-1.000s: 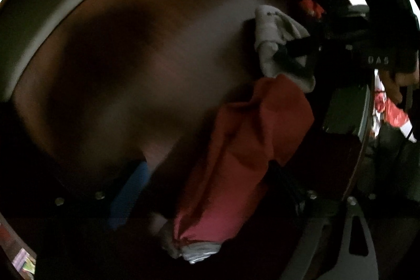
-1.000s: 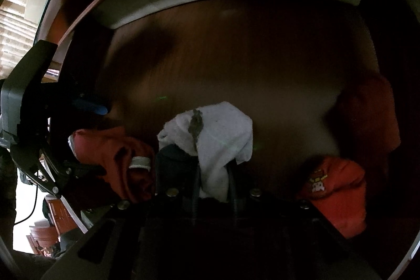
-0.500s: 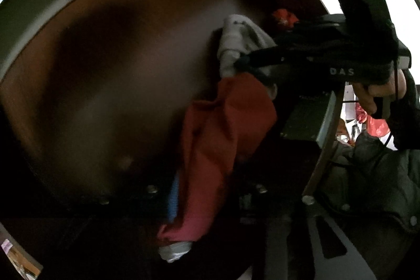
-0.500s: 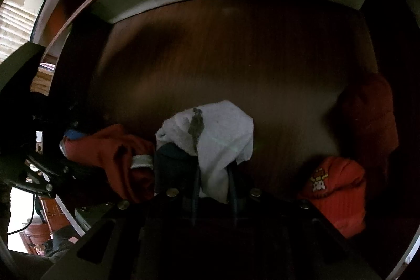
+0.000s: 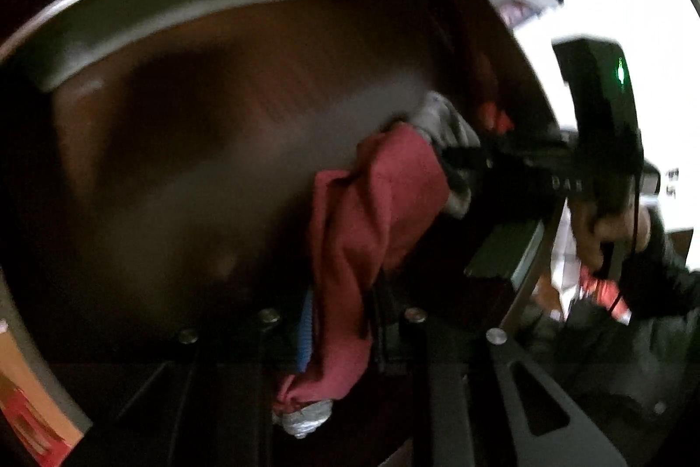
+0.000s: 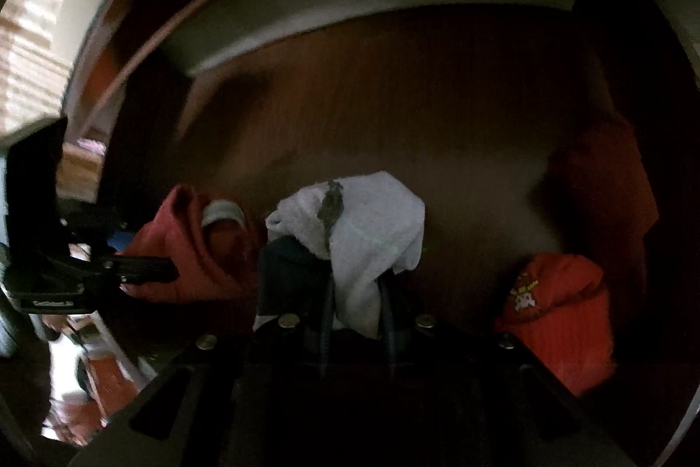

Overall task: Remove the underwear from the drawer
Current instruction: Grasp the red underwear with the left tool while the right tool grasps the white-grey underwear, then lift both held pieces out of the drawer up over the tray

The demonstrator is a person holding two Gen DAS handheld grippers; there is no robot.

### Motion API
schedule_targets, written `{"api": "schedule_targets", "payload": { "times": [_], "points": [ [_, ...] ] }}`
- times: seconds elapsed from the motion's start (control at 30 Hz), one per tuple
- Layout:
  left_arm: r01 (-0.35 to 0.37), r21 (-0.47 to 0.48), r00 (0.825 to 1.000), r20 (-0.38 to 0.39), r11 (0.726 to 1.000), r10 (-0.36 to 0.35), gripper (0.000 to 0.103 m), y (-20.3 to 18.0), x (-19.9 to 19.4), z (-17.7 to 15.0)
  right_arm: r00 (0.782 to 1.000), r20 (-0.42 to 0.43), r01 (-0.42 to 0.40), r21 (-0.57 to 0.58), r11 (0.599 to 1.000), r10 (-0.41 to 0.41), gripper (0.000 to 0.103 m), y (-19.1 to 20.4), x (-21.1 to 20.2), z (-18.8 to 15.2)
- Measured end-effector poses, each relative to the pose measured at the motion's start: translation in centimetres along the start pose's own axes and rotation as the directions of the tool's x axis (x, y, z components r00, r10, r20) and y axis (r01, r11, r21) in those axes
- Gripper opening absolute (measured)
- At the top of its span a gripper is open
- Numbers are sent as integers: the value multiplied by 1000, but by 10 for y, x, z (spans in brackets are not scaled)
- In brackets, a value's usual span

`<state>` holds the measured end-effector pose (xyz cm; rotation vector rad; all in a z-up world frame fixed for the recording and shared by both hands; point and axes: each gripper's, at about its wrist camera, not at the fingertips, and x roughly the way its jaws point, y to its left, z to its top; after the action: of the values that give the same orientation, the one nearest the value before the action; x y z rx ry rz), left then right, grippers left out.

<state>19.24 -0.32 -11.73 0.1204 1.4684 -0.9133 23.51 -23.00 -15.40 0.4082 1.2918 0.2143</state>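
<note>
Your red underwear (image 5: 372,248) now hangs as a long fold from your left tongs (image 5: 339,335), which have just clamped down on it after standing wide a second ago; the cloth runs between the fingers, its pale waistband bunched at the near end. It drapes above the drawer floor (image 5: 197,182), beside the near edge, and has risen a little since the grip closed, so I judge this piece is on its way out rather than lying loose.

Just beside it, your right tongs (image 6: 356,318) are closed tight on the white underwear (image 6: 372,230), as they were a second ago, with the cloth bunched over the fingertips near the middle of the drawer's near edge. The two garments sit close together, touching or nearly so.

Toward the drawer's right side, an orange garment (image 6: 564,314) with a small print and a darker red one (image 6: 608,178) behind it lie untouched, so more remains after both held pieces clear the front edge.
</note>
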Motion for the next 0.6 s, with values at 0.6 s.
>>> {"api": "schedule_targets", "payload": {
  "times": [0.6],
  "points": [
    [10, -117, 946, 324, 993, 29, 19, -30, -28, 20, 955, 291, -116, 200, 973, 54, 20, -25, -64, -6]
  ]
}}
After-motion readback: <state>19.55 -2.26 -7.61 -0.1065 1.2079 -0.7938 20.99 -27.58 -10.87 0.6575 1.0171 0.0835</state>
